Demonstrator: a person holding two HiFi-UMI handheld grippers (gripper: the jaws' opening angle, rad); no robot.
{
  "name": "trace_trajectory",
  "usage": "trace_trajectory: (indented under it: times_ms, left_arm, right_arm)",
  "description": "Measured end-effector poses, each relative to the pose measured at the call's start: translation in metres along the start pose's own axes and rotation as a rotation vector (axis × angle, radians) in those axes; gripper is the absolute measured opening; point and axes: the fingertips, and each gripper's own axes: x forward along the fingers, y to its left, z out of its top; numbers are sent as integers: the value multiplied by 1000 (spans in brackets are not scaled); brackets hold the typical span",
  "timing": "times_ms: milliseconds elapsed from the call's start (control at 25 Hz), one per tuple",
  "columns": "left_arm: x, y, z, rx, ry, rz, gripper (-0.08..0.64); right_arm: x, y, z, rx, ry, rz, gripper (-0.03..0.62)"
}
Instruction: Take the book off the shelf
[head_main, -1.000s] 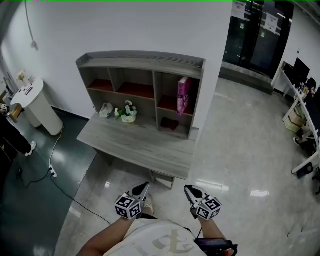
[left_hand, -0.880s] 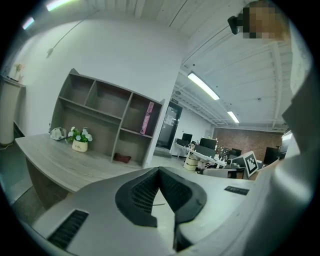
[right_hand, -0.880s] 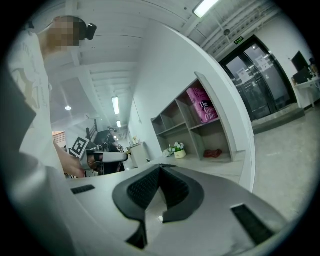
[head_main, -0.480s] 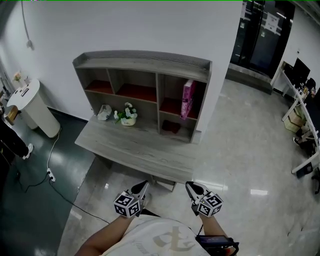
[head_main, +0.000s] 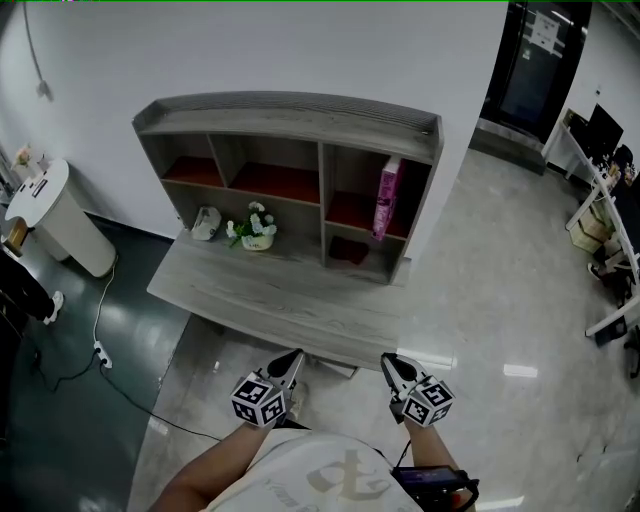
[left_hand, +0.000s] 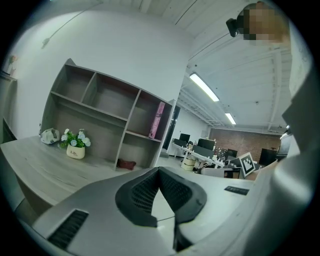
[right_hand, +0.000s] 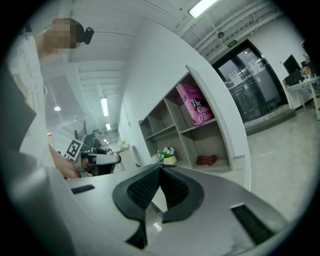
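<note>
The shelf (head_main: 290, 108) and the worktop (head_main: 270, 300) below it show matt grey wood grain. The book (head_main: 386, 197) in the shelf has a glossy pink cover. The floor (head_main: 500, 290) beside the shelf is pale, polished and mirror-bright.

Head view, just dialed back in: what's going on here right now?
A person stands facing the grey shelf that sits on a desk, with a gripper in each hand. The left gripper and the right gripper are both shut and empty, held low by the desk's front edge and touching nothing. The pink book stands upright in the shelf's upper right compartment, untouched. A small flower pot sits on the desk under the middle compartment.
</note>
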Motion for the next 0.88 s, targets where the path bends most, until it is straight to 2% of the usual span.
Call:
trace_trajectory:
  times_ms: [520, 880]
  left_arm:
    - [52, 69, 19, -9, 31, -78, 2]
    - [76, 118, 39, -11, 43, -137, 2]
  right_arm:
    - [65, -30, 21, 5, 2, -95, 5]
    - [115, -33, 34, 5, 3, -153, 5]
